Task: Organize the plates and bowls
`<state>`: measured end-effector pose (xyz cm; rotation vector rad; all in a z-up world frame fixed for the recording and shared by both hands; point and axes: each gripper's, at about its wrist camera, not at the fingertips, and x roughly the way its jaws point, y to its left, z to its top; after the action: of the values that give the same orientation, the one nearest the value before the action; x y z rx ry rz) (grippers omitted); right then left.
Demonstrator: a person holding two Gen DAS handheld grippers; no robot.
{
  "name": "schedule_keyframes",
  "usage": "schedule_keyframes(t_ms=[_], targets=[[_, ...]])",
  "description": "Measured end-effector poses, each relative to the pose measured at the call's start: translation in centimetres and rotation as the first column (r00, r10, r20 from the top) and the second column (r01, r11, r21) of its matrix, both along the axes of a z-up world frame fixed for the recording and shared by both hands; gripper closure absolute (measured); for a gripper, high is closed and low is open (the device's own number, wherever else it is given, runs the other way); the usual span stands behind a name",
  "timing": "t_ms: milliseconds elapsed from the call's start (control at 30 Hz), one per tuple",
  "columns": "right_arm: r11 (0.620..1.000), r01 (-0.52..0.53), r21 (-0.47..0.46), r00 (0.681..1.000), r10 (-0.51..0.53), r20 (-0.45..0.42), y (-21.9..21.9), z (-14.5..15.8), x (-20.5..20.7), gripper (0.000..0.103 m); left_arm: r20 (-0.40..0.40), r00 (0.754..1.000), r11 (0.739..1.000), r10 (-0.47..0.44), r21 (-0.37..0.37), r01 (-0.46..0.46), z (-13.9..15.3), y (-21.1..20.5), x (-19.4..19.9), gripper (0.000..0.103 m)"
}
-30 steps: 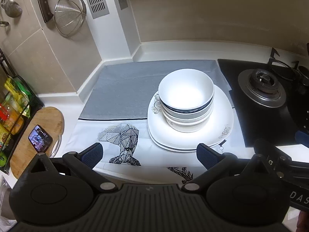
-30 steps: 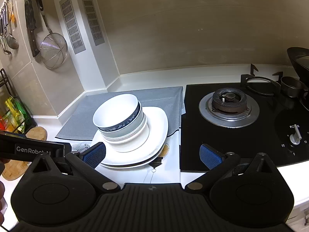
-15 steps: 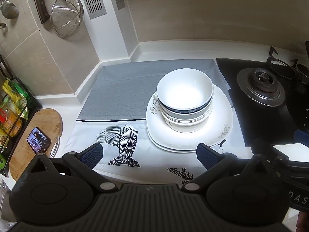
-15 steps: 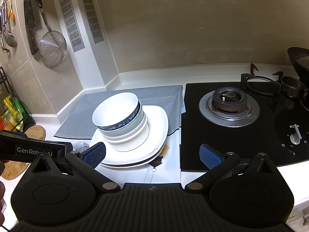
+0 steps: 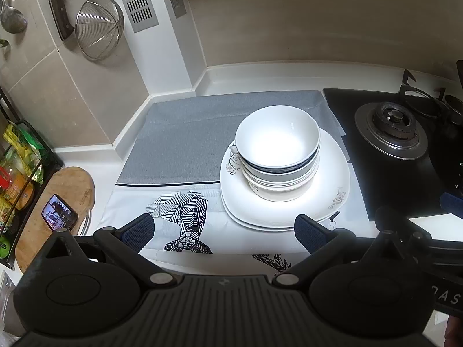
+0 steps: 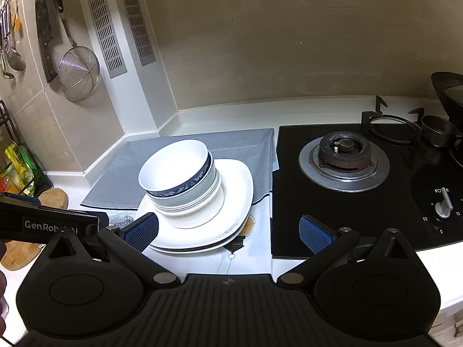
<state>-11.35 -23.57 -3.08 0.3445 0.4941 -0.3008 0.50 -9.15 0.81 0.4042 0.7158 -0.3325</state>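
Several nested white bowls (image 5: 277, 150) (image 6: 178, 173), the top one with a dark blue band, stand on stacked white square plates (image 5: 327, 199) (image 6: 234, 199) on a grey and patterned cloth (image 5: 185, 138). My left gripper (image 5: 224, 231) is open, hanging in front of the plates with nothing between its fingers. My right gripper (image 6: 228, 230) is open too, near the plates' front right corner, empty. Part of the left gripper's body (image 6: 49, 225) shows in the right wrist view.
A black gas hob (image 6: 344, 159) (image 5: 390, 127) lies right of the plates, with a knob (image 6: 444, 205) and a pot (image 6: 437, 130) at the far right. A wooden board (image 5: 63, 202) with a phone (image 5: 59, 212), a rack of packets (image 5: 17, 173), and hanging utensils (image 5: 98, 26) are left.
Both views have shifted slightly, with the left gripper drifting a little back and up from the stack. The bowls and plates have not moved. Both grippers stay open.
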Motion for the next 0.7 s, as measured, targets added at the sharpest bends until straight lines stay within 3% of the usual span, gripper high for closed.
schedule_keyframes(t_ms=[700], targets=[[1.0,0.005,0.002,1.0,-0.005,-0.006,-0.28,0.06,0.1,0.0,-0.013,1.0,1.0,-0.005,0.003,0.005,-0.23,-0.41,0.14,0.0]])
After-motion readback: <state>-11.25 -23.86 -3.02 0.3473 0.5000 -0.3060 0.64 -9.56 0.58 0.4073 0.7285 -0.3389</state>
